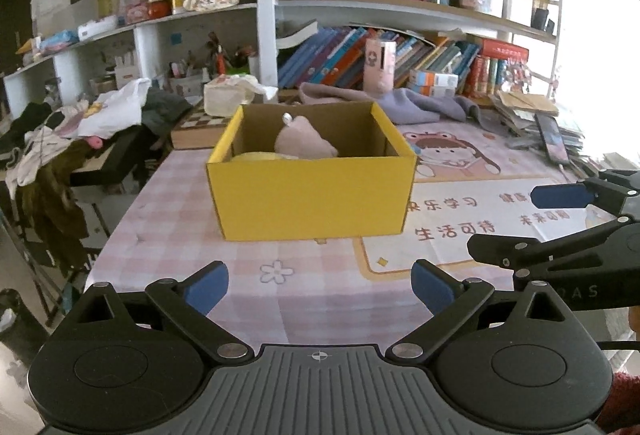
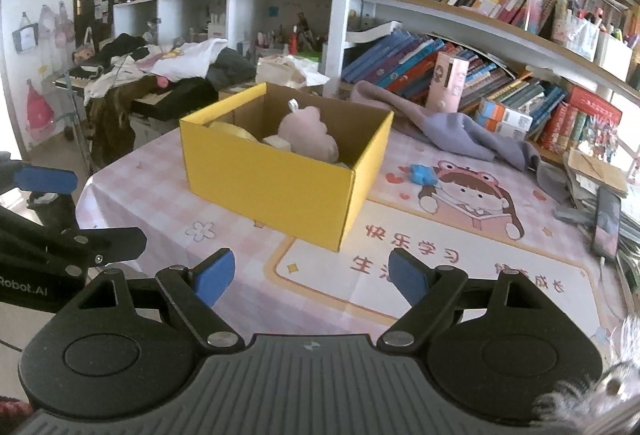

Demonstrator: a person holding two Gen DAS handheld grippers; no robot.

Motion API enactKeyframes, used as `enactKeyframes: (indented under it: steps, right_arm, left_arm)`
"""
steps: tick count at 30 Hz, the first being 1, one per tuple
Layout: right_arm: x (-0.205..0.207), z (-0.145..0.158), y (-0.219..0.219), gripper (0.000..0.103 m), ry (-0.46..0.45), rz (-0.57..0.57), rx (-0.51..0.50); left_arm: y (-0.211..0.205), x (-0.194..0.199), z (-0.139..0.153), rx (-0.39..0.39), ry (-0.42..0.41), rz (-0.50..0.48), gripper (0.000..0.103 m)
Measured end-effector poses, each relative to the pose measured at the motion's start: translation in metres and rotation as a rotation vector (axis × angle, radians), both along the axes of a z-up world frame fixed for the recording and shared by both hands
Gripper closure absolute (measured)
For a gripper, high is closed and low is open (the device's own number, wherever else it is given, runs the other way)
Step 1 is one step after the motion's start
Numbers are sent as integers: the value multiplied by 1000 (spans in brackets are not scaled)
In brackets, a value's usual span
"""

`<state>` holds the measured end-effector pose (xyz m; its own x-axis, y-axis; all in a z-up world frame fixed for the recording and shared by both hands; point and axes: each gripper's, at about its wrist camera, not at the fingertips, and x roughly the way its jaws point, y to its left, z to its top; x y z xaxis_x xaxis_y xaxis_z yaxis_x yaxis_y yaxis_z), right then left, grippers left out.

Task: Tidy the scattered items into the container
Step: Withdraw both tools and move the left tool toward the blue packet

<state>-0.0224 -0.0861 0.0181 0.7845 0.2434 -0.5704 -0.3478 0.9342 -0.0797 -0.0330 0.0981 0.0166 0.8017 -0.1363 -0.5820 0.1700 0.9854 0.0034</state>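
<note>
A yellow cardboard box (image 1: 312,195) stands open on the pink checked tablecloth; it also shows in the right wrist view (image 2: 276,183). Inside lie a pink plush toy (image 1: 302,141) (image 2: 308,133) and a pale yellow item (image 1: 256,156) (image 2: 234,129). A small blue item (image 2: 424,173) lies on the table to the right of the box. My left gripper (image 1: 320,289) is open and empty, in front of the box. My right gripper (image 2: 312,277) is open and empty, near the box's front corner. Each gripper shows at the edge of the other's view.
A purple cloth (image 2: 440,123) lies behind the box by the bookshelf. A dark phone (image 2: 606,223) and stacked papers (image 2: 596,171) sit at the table's right edge. Piled clothes (image 1: 100,115) lie off the table's left edge. A beige tissue box (image 1: 226,95) stands behind the box.
</note>
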Motion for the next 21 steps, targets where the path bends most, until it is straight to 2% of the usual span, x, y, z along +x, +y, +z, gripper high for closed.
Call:
enactKeyframes:
  steps: [10, 21]
  right_arm:
    - [3, -10, -29, 19, 32, -92, 6]
    - [19, -14, -86, 18, 49, -230, 3]
  left_arm:
    - [-32, 17, -7, 17, 28, -105, 4]
    - [-95, 51, -13, 32, 58, -268, 4]
